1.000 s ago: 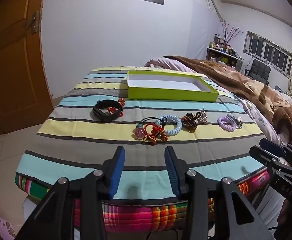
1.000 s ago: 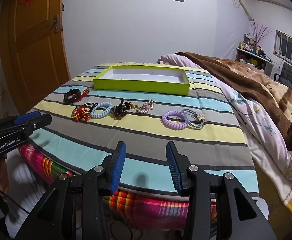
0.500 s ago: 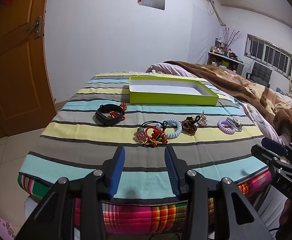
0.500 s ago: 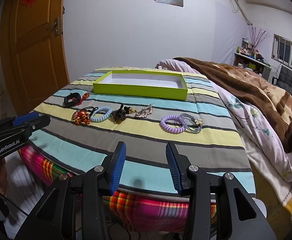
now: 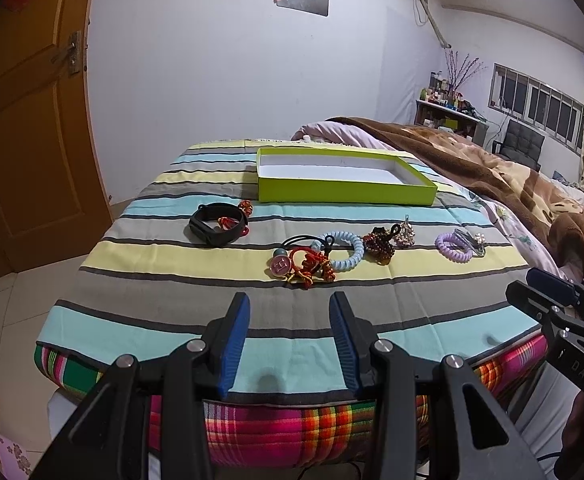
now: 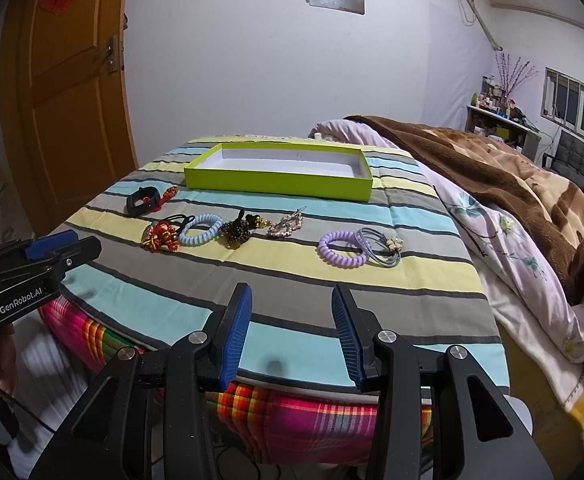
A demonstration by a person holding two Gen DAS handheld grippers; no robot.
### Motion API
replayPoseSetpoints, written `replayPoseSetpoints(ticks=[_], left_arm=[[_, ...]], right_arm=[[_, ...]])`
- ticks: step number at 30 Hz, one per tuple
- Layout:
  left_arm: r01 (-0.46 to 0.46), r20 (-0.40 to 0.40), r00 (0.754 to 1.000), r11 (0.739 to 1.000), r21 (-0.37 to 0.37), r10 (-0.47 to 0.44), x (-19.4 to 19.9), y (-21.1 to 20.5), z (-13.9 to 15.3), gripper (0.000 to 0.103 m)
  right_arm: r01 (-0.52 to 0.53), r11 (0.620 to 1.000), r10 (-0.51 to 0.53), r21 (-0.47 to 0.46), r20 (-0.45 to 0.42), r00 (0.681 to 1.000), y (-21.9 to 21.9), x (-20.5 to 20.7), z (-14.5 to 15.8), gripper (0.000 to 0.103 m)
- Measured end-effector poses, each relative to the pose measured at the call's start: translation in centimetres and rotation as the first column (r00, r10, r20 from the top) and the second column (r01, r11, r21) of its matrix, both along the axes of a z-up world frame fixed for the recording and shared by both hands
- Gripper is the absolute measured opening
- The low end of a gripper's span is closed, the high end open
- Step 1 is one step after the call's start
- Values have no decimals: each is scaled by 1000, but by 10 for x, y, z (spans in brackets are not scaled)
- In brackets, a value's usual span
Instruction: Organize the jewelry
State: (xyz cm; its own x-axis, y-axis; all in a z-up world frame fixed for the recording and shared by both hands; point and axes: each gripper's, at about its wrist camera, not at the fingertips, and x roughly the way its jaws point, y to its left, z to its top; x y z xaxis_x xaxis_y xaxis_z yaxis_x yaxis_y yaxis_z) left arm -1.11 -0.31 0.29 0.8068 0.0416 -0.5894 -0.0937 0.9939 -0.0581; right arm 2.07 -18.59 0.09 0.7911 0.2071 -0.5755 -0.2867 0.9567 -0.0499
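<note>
The bed [image 5: 251, 320] carries a striped cover, and all items lie on that cover. A brown blanket [image 6: 512, 168] covers the bed to the right of the box.

The green box [image 6: 275, 188] sits open at the far end of the striped cover, its white interior holding nothing. All jewelry lies in front of the box, nearer the cameras.

In front of the box's left corner lies a black band [image 5: 217, 228] with a red cord touching it. Further forward of the box, a row runs left to right: a red knotted charm [image 5: 308, 268] with a round pink tag, touching a light blue coil tie [image 5: 346, 254]; a dark bead cluster [image 5: 380, 242] just beside the coil; a sparkly clip [image 6: 287, 226]; then, apart from these, a purple coil tie [image 6: 342, 254] touching a grey hair tie with a flower [image 6: 384, 250].

The left tongs [image 5: 289, 336] hang above the near edge of the cover, in front of the box, blue pads apart, gripping nothing. The right tongs [image 6: 292, 332] hang over the same near edge, pads apart, gripping nothing.
</note>
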Motion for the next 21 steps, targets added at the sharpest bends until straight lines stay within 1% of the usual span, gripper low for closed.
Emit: replayPoseSetpoints(ticks=[21], left_arm=[[-1, 1, 1000, 1000, 3, 1, -2, -3, 0, 43]], right_arm=[[0, 1000, 0, 0, 3, 1000, -1, 0, 0, 42]])
